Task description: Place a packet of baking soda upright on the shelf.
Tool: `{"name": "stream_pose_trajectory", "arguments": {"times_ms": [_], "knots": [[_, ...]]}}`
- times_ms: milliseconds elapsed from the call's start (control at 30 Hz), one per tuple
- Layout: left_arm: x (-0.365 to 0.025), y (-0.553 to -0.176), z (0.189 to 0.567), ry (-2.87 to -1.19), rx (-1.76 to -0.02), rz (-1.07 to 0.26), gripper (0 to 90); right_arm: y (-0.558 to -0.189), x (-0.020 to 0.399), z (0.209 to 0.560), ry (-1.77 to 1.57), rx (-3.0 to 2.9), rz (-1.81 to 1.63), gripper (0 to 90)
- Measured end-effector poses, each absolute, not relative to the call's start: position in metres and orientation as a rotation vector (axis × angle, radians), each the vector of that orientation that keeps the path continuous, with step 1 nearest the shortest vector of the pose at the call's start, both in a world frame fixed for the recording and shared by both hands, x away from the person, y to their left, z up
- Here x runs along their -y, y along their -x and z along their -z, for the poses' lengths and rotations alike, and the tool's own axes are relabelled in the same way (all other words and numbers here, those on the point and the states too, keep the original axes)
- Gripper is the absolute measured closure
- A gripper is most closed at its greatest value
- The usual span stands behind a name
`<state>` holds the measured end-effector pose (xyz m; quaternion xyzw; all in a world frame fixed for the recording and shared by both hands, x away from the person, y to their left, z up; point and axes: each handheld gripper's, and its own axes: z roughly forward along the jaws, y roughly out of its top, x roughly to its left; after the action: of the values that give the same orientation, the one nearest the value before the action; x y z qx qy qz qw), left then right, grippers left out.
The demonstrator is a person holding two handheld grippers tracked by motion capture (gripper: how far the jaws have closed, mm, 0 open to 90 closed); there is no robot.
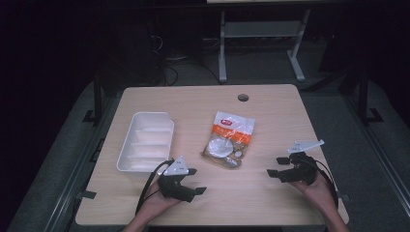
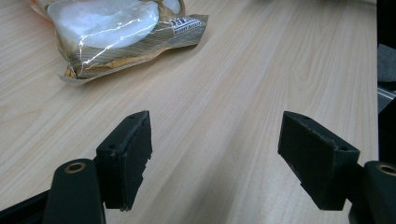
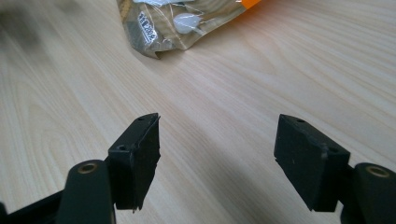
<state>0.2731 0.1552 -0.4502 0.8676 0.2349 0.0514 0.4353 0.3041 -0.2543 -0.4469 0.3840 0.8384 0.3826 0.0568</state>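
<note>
On table, middle: snack bag (image 1: 228, 140), lying flat between both grippers.
Left gripper (image 1: 193, 181): near edge, jaws apart, empty.
Right gripper (image 1: 276, 166): near right, jaws apart, empty.
Far left: white tray (image 1: 126, 147).

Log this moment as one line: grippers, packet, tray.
left gripper: open, empty, beside tray | right gripper: open, empty | snack packet: flat mid-table, untouched | white tray: left of packet

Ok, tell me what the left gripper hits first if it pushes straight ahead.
Probably the snack bag. The left gripper is open and empty, with bare table ahead; the bag lies up and left of its line, so it might only clip the bag's corner.
</note>
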Motion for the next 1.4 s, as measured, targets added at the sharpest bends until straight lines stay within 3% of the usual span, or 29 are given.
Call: {"name": "stream_pose_trajectory", "arguments": {"times_ms": [267, 467, 967, 1400], "knots": [[-0.155, -0.276, 0.448, -2.139, -0.617, -0.114, 34.4, -0.305, 0.253, 0.447, -1.165, -2.531, -1.173, 27.3], [-0.146, -0.286, 0.442, -2.151, -0.662, -0.177, 47.0, -0.309, 0.254, 0.443, -1.174, -2.518, -1.198, 27.0], [-0.112, -0.33, 0.436, -2.158, -0.705, -0.147, 74.3, -0.352, 0.241, 0.418, -1.227, -2.512, -1.278, 22.2], [-0.091, -0.367, 0.438, -2.194, -0.77, -0.147, 85.7, -0.401, 0.215, 0.395, -1.216, -2.562, -1.218, 21.8]]}}
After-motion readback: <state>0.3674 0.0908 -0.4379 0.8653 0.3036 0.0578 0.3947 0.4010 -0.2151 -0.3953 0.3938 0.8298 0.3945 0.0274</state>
